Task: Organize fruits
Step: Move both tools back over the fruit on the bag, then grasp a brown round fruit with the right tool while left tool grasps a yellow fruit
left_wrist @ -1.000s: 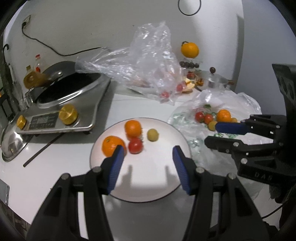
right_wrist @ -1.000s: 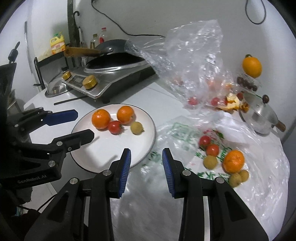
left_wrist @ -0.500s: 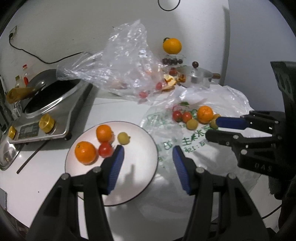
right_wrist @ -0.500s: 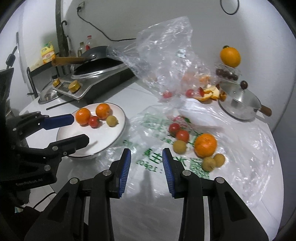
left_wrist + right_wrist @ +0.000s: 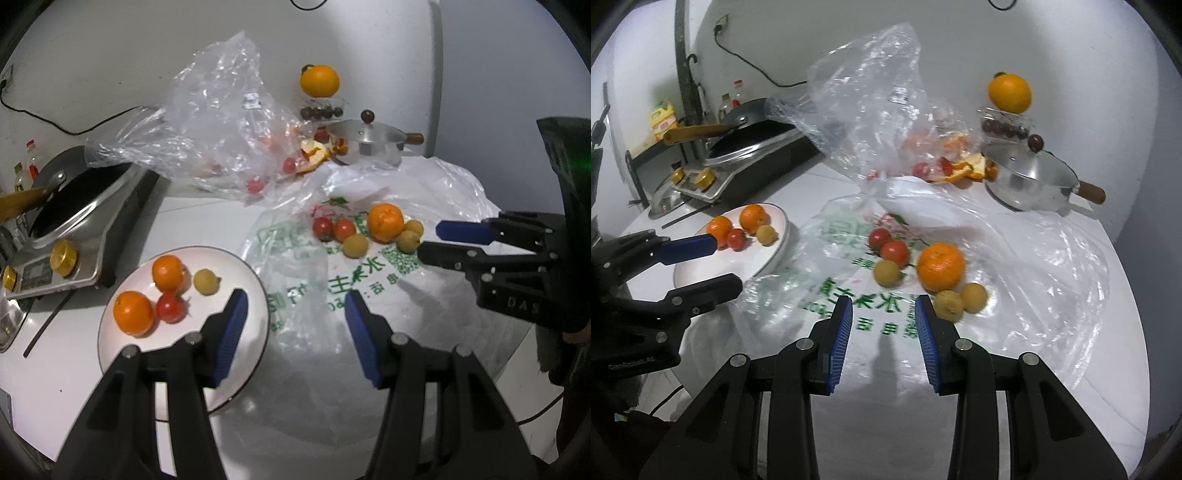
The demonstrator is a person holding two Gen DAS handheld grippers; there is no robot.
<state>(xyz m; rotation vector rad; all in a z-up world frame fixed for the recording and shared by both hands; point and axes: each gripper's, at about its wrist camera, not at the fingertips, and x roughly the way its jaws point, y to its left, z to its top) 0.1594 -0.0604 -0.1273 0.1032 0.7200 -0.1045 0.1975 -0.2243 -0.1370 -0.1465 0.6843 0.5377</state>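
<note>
Going left to right in the right wrist view: the left claw sits at nine o'clock, its blue-padded jaws partly apart with nothing between them, hanging over the near edge of the round white plate, which already carries two small oranges, a red cherry tomato and a yellow-green round fruit. In the middle, the right claw has its jaws only narrowly apart and also holds nothing. The fruit not yet sorted lies on the flattened clear plastic bag with green print spread over the white bench: two red cherry tomatoes, a large bumpy orange and three small yellow-brown round fruits. From the right claw that cluster lies at about twelve to one o'clock, the nearest yellow-brown fruit just beside the right-hand jaw tip. The right hand is plainly the nearer; the left would have to cross toward three o'clock. These fruits are round, so none shows a long axis or a pointing direction, and any approach angle should serve, though the narrow gap looks too tight for the orange.
</note>
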